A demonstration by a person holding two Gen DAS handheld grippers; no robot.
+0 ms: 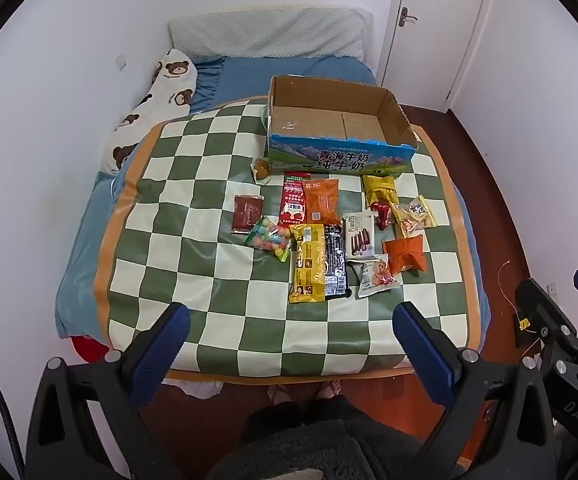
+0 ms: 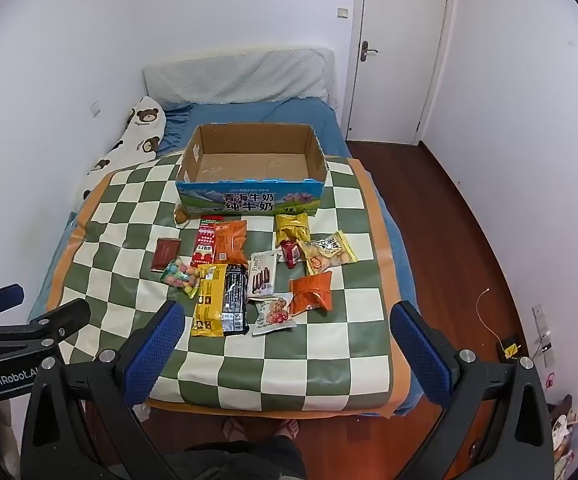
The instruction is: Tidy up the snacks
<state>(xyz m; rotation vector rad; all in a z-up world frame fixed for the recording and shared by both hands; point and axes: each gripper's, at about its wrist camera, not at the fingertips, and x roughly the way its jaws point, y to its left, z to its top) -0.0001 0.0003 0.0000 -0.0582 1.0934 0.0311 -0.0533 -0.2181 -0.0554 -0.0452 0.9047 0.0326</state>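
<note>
Both tongs are wide apart and hold nothing: the left gripper (image 1: 291, 330) and the right gripper (image 2: 285, 320) hang near the bed's foot. Snacks lie ahead of them on the checked mat (image 1: 193, 184), in front of the box (image 1: 329, 120), which looks bare inside. Going left to right: a flat brown packet (image 1: 246, 214), bumpy candy (image 1: 270, 238), a long yellow bag (image 1: 308, 264) pointing away, a puffy orange bag (image 2: 311, 291). I think the yellow bag is nearest, a bit closer to the left one.

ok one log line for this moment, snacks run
stage: start | left gripper: open, empty | right gripper: open, empty | box: empty | snacks: all on mat
</note>
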